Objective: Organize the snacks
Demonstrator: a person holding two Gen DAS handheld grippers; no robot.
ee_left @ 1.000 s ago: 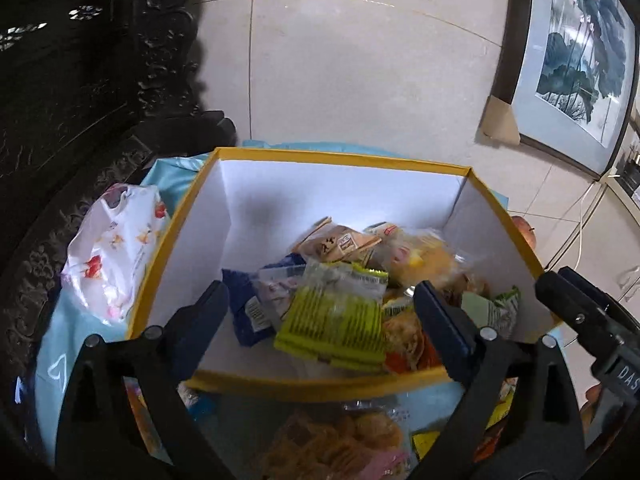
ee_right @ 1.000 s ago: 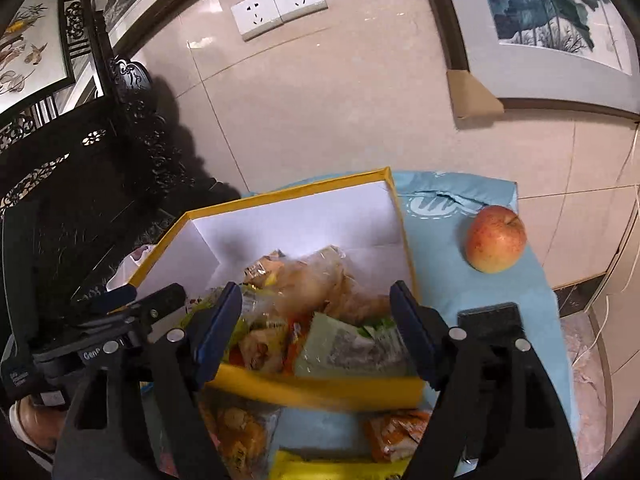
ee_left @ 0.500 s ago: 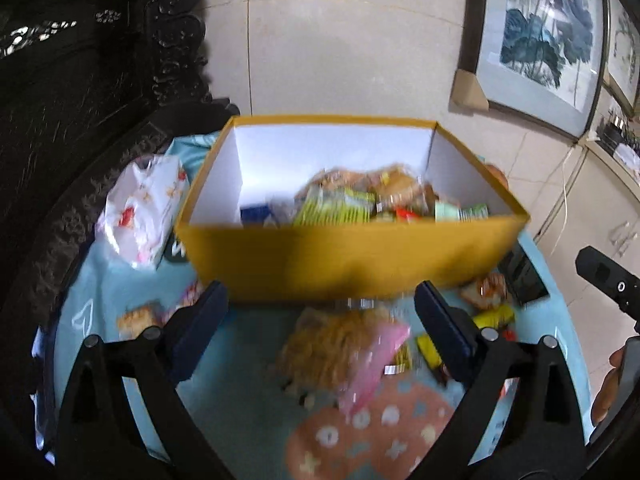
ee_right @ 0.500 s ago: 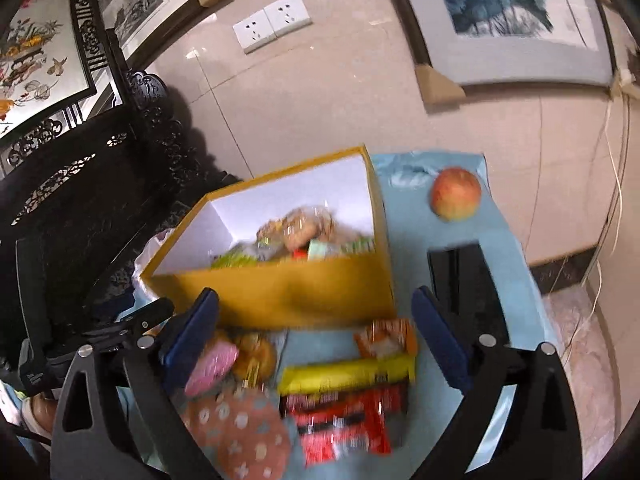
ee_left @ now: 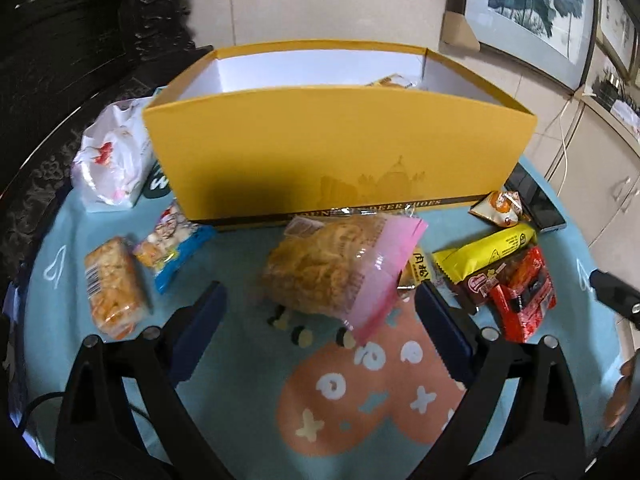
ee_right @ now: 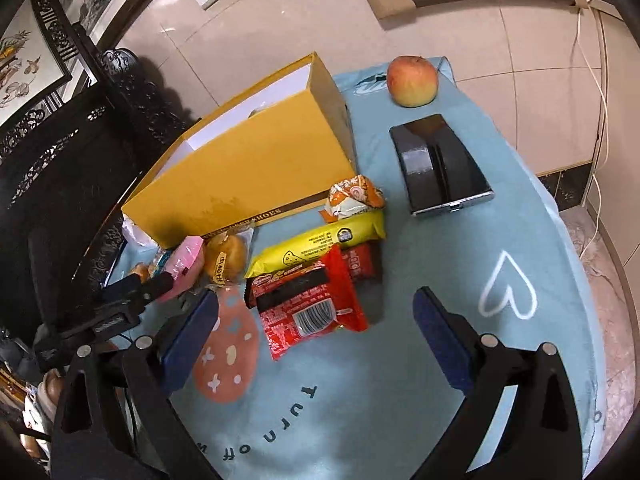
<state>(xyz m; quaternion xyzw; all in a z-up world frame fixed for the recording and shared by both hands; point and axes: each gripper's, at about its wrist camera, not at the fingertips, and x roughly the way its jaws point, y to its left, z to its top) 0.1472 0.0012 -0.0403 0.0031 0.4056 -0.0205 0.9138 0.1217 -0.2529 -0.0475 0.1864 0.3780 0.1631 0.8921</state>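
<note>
Rectangular yellow cardboard box (ee_left: pixel 340 148) with white inside sits on the soft teal-clothed table (ee_right: pixel 520 240), a few crinkly packets showing above its rim, while glossy plastic snacks (ee_right: pixel 312 304) lie loose before it and both grippers, left gripper (ee_left: pixel 320 320) and right gripper (ee_right: pixel 316 328), hover with jaws wide, empty.

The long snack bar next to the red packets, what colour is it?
Yellow; the long snack bar shows best in the right wrist view.
</note>
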